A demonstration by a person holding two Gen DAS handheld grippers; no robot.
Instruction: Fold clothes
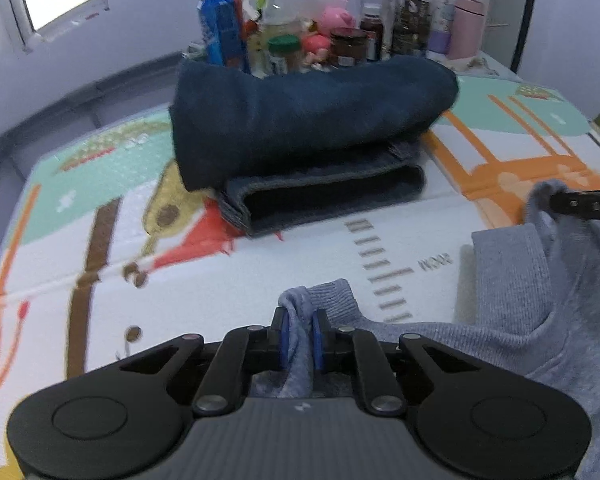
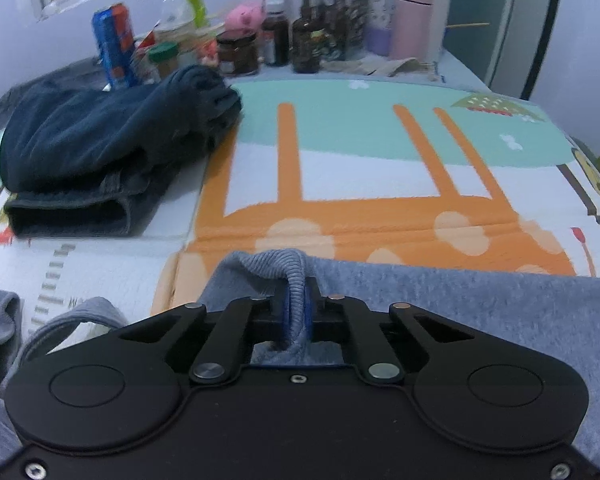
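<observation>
Two dark garments done already, by the look of it: folded dark jeans [image 1: 324, 196] on the patterned play mat [image 2: 380, 168], with a folded dark blue towel-like piece [image 1: 308, 112] stacked on top, both well apart from the work in hand and just in front of a crowd of bottles and jars [image 2: 276, 36] at the far edge. Next in line, a light blue-grey sweatshirt [image 2: 460, 300], spread on the near part of the mat and not yet folded. Left tongs [image 1: 300, 332] clamped on a ribbed edge of it, a pinch of cloth bunched up between the blue pads; right tongs [image 2: 296, 312] likewise clamped on a ribbed band, the fabric looped over the tips. Seen from the left wrist, the right tongs off to the side, a fold of the same garment lifted at the tip. Judged stage: both corners gripped, first fold about to begin. Left to do: carry the held edge across, flatten, fold again, then add to the pile. Whether more clothes wait out of view, cannot tell.
</observation>
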